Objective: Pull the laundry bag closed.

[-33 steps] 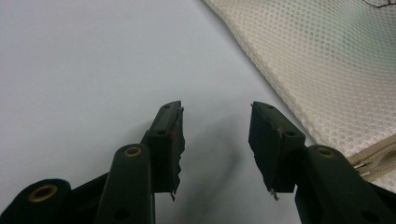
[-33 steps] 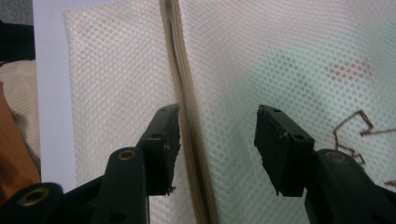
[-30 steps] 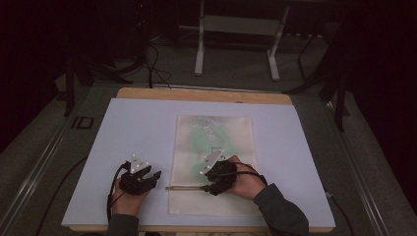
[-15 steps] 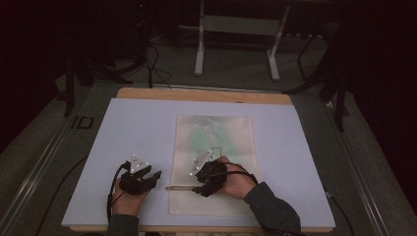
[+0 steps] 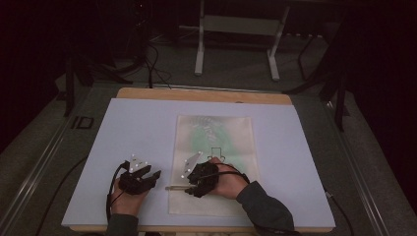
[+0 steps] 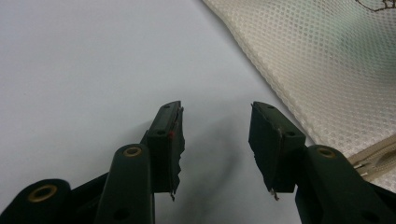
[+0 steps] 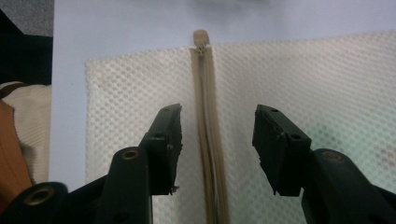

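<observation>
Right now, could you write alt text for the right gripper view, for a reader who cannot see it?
The right gripper, open, points along a beige zipper that runs between its two black jaws across a white mesh bag. The bag lies flat on a pale table surface.

The bag (image 7: 299,79) is made of soft, cream mesh cloth full of tiny holes. A smooth tan zipper (image 7: 208,130) is sewn along it. The table cover (image 5: 137,132) looks matt and smooth. Wood is seen at the table edge (image 5: 206,94).
</observation>
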### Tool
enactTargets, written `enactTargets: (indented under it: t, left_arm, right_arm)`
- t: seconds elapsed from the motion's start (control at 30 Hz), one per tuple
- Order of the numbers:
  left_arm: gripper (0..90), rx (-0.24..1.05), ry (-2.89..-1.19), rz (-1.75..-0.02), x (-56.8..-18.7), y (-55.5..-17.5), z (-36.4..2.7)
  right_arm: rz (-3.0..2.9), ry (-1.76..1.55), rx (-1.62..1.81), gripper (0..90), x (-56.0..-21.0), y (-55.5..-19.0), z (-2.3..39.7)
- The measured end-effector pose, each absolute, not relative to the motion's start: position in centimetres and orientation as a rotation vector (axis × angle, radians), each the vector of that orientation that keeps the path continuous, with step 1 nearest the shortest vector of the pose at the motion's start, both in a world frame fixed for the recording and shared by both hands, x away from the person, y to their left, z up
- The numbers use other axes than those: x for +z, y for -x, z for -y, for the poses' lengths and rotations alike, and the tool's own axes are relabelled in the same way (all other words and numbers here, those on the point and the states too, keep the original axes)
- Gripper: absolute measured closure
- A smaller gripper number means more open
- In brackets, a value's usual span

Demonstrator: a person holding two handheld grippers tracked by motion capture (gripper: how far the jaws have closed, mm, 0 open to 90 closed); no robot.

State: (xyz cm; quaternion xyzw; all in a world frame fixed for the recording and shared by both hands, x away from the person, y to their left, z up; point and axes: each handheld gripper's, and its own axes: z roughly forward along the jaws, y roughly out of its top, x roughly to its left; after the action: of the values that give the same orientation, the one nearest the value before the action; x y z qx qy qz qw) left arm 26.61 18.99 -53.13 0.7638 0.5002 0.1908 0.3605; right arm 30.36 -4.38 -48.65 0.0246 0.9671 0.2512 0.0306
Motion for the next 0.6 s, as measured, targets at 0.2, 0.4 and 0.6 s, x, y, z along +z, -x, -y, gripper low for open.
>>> enactTargets:
  t: [0.2, 0.4, 0.6]
  left_arm:
    - [53.9, 0.491, -1.962, -1.294, -53.1, -26.6, -19.2]
    - [53.9, 0.491, -1.962, -1.292, -53.1, -26.6, -19.2]
    - [53.8, 0.489, -1.952, -1.296, -53.0, -26.6, -19.4]
  right_arm:
    - [-2.966, -0.026, 0.783, 59.9, -48.8, -30.2, 3.1]
    - [-2.972, -0.008, 0.787, 64.9, -49.1, -30.0, 1.9]
    - [-2.980, -0.024, 0.827, 67.3, -49.3, -30.1, 0.9]
